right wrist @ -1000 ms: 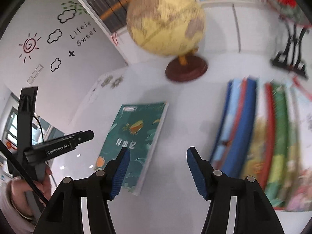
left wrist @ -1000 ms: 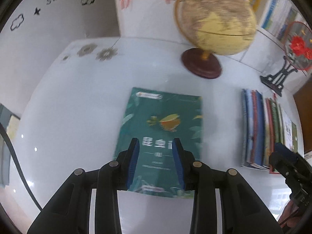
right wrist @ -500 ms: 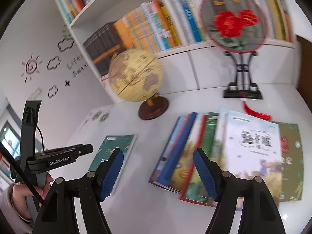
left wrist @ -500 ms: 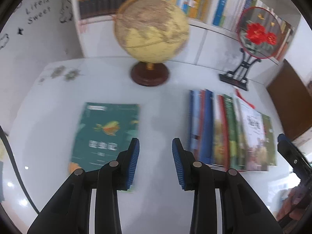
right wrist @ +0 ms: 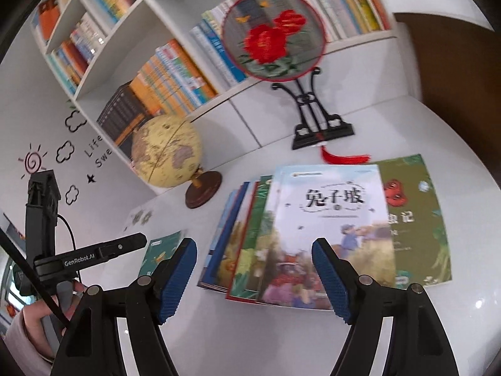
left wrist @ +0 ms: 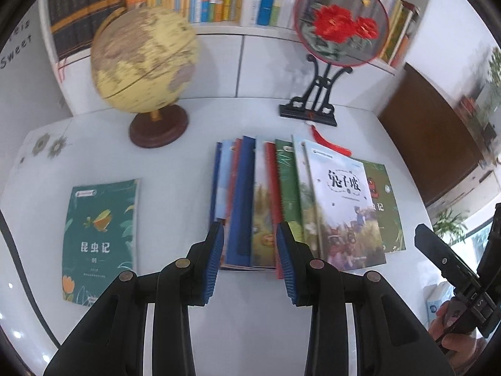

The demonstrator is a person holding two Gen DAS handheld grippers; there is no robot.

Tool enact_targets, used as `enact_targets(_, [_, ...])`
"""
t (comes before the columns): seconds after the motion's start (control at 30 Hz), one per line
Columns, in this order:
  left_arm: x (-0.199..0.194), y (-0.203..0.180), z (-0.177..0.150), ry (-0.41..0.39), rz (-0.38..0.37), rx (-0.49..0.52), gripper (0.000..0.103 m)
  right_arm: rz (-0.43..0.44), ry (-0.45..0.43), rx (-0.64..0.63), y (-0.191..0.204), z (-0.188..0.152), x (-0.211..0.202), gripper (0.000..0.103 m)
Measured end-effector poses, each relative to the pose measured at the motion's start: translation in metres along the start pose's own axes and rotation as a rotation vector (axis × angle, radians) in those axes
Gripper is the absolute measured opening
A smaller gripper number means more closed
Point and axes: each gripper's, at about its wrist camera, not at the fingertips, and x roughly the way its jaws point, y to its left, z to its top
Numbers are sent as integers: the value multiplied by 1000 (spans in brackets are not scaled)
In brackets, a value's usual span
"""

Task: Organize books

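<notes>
A fanned stack of several books lies flat on the white table, topped by a pale blue book; the same stack shows in the right wrist view with the pale blue book on top. A single dark green book lies apart at the left, and shows partly behind my finger in the right wrist view. My left gripper is open and empty above the stack's near edge. My right gripper is wide open and empty above the stack.
A yellow globe on a brown base and a round red-flower fan on a black stand sit at the table's back. A full bookshelf rises behind them. A dark brown panel is at the right.
Both grippers have lifted and swung right, from the green book to the fanned stack. The right gripper's jaws have opened wider. The books have not moved.
</notes>
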Motion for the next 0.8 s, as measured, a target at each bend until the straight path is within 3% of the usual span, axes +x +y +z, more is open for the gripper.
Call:
enact_targets(0.37, [13,-48,-4,34,-85,60,32,-43,-25,100,-51,2,-23,75])
enact_targets(0.8, [43,-72,-7,86,-112,105,32,-63,55,191,-96,-7,-9,75])
